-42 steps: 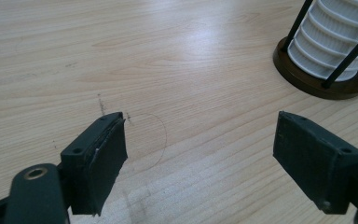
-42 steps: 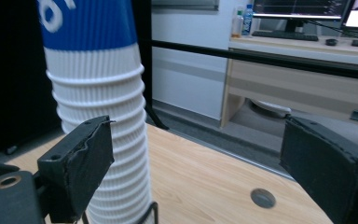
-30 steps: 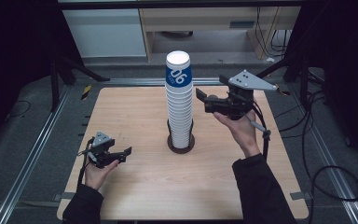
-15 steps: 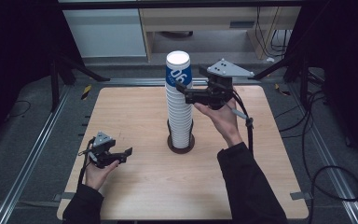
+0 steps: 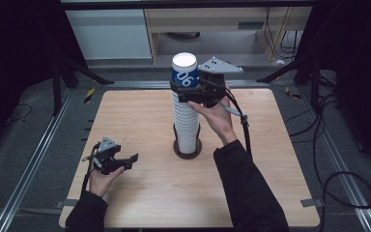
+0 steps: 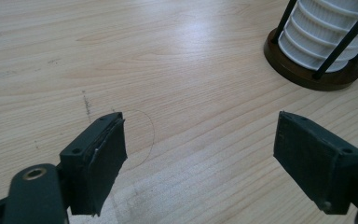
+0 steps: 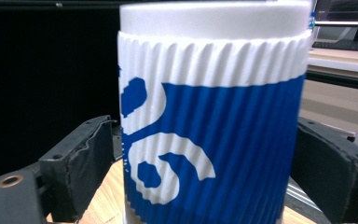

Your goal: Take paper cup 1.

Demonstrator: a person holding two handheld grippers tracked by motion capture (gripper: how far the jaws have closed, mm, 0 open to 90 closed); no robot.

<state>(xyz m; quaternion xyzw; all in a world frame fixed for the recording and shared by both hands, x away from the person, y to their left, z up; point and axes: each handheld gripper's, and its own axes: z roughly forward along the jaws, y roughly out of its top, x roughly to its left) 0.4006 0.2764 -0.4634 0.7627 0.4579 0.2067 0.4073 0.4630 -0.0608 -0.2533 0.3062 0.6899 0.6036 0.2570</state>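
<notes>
The right claw (image 5: 183, 93) straddles the top cup (image 5: 185, 71), the blue-and-white one capping the tall cup stack (image 5: 186, 121) near the table's (image 5: 280, 159) centre. In the right gripper view its jaws flank the cup (image 7: 212, 140) at three and nine o'clock, touching or nearly so (whether they press yet, I cannot tell), probably placed to lift that one cup off. The left claw (image 5: 128, 161) rests open and empty at about eight o'clock from the stack's dark base (image 6: 307, 74), likely kept clear.

Gripper (image 6: 200, 158) gapes above the table (image 6: 74, 56), cup stack (image 6: 326, 32) beyond.
</notes>
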